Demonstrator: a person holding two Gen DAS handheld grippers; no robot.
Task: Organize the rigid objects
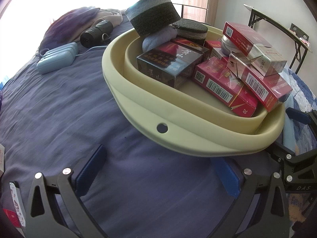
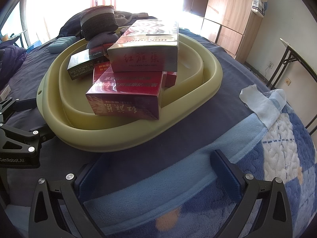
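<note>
A pale yellow-green collapsible basin [image 1: 178, 136] sits on the bed; it also shows in the right wrist view [image 2: 126, 136]. It holds several cigarette packs: a dark one [image 1: 168, 63], red ones [image 1: 223, 85] [image 2: 126, 97], and a silver-red one on top [image 2: 146, 47]. Black-grey foam rolls [image 1: 154, 13] [image 2: 98, 21] and a grey cloth [image 1: 158, 37] lie at the basin's far side. My left gripper [image 1: 158, 176] is open and empty just before the basin's near rim. My right gripper [image 2: 158, 172] is open and empty over the blanket, short of the basin.
A light blue power bank [image 1: 57, 58] with cable and a black roll [image 1: 95, 32] lie on the dark bedsheet. A blue-white blanket [image 2: 277, 150] with a white cloth [image 2: 259, 103] is to the right. A folding table [image 1: 277, 29] and wardrobe [image 2: 233, 13] stand beyond the bed.
</note>
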